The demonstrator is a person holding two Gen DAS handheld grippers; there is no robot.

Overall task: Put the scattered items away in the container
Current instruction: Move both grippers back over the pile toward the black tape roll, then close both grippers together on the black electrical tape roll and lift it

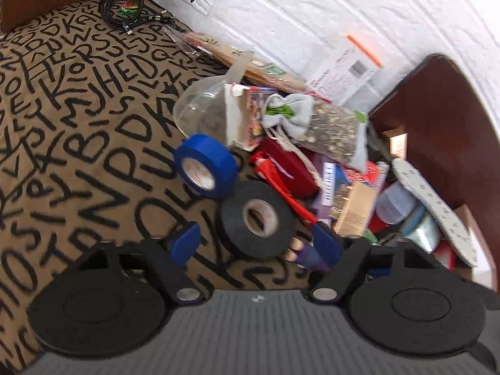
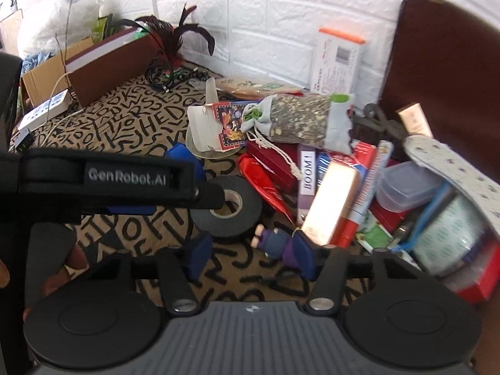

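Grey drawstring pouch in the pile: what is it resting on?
The grey drawstring pouch lies atop the heap, over a red box and beside a torn printed carton. Whatever lies directly beneath its middle is covered.

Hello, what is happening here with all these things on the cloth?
A person is tidying with two handheld grippers. The left gripper is open around a black tape roll lying on the lettered cloth. The right gripper is open near a small doll. Neither holds anything yet. A blue tape roll waits nearby.
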